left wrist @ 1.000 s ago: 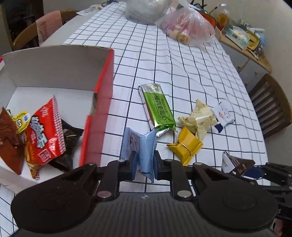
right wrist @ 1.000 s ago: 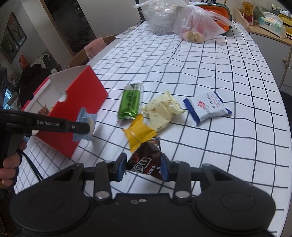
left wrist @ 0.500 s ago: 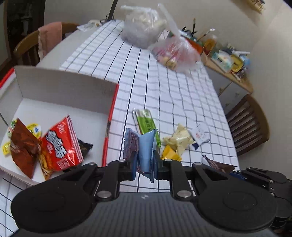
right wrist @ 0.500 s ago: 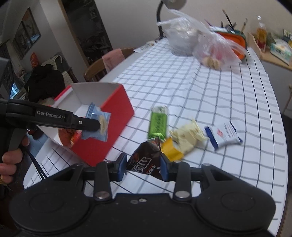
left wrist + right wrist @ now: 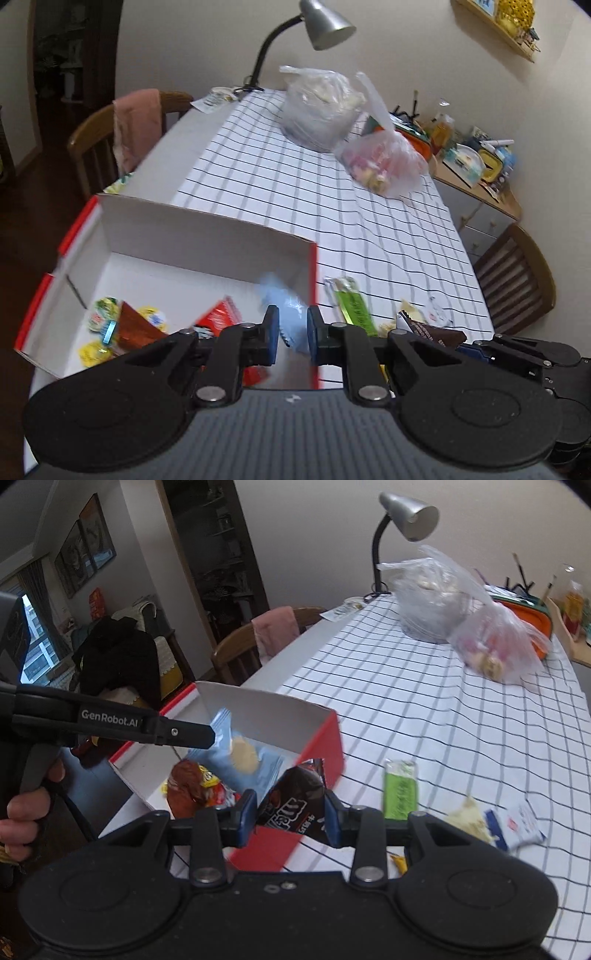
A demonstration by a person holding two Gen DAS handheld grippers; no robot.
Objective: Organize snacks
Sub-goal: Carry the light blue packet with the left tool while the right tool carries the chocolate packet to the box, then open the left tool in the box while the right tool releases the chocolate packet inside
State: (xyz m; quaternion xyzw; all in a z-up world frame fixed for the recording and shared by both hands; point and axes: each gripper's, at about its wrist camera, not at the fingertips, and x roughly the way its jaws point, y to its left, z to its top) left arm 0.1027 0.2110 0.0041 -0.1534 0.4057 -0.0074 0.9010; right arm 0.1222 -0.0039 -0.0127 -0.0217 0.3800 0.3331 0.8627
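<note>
Light, crinkly blue packet [image 5: 291, 325] pinched edgewise in left tool [image 5: 290, 334]; right tool [image 5: 290, 818] clamping brown packet [image 5: 295, 801], seemingly above red box [image 5: 325, 738].

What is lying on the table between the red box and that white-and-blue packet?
In the right wrist view, a green snack bar and a crumpled cream wrapper lie on the checked cloth between the red box and the white-and-blue packet.
</note>
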